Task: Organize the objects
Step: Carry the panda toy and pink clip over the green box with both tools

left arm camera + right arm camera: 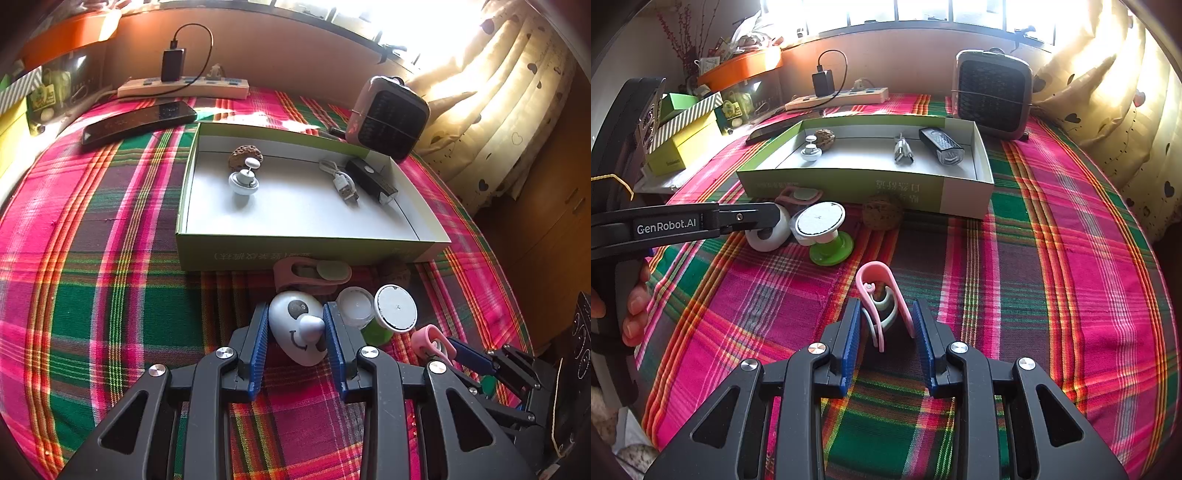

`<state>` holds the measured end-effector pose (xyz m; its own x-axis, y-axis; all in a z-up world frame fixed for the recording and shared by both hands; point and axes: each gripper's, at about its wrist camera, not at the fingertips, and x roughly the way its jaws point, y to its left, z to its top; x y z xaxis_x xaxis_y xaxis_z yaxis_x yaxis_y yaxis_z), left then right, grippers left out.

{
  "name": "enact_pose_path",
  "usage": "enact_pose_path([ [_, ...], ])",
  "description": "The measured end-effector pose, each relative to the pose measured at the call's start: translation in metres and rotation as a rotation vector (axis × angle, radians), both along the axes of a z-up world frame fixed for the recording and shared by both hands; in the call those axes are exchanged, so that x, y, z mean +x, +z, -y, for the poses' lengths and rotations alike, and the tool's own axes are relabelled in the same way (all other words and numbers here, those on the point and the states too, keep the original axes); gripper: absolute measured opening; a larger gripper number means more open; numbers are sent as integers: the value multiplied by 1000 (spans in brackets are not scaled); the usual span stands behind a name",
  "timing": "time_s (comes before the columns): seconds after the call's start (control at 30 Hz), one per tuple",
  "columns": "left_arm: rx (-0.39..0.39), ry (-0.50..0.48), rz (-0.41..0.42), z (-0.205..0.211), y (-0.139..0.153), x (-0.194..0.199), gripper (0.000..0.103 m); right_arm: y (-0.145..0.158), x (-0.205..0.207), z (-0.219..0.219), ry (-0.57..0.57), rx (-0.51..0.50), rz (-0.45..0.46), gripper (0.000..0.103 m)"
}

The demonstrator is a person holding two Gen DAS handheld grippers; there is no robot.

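My left gripper (295,309) is shut on a white egg-shaped toy with a painted face (295,325), which rests on the plaid cloth just in front of the green box (295,253). In the right wrist view the same toy (768,236) sits under the left gripper's fingers (753,218). My right gripper (885,308) is shut on a pink clip (879,280) with a pale inner piece, low over the cloth. The box holds a white knob-shaped piece (243,181), a walnut (242,155), a USB cable (340,181) and a black device (373,181).
Beside the toy lie a white lid (355,307), a green-based stand with a white disc (396,309), another pink clip (314,274) and a walnut (882,212). A small heater (388,118), a power strip (184,89) and a dark phone (140,120) sit behind the box. A person's hand (635,302) holds the left gripper's handle.
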<state>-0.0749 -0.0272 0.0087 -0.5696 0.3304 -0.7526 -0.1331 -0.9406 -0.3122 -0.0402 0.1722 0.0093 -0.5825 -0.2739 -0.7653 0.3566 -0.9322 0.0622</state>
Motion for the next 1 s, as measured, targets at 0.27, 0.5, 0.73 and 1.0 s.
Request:
enact_pose_path([
  [0.27, -4, -2, -10, 1, 3, 2, 28, 1, -1, -2, -2, -6, -2, 30],
  [0.5, -6, 2, -20, 4, 7, 5, 28, 5, 1, -2, 0, -18, -5, 29],
  [0.73, 2, -1, -35, 5, 14, 9, 28, 11, 1, -2, 2, -20, -13, 24],
  [1.0, 3, 4, -39, 7, 17, 9, 28, 15, 2, -1, 0, -19, -29, 24],
])
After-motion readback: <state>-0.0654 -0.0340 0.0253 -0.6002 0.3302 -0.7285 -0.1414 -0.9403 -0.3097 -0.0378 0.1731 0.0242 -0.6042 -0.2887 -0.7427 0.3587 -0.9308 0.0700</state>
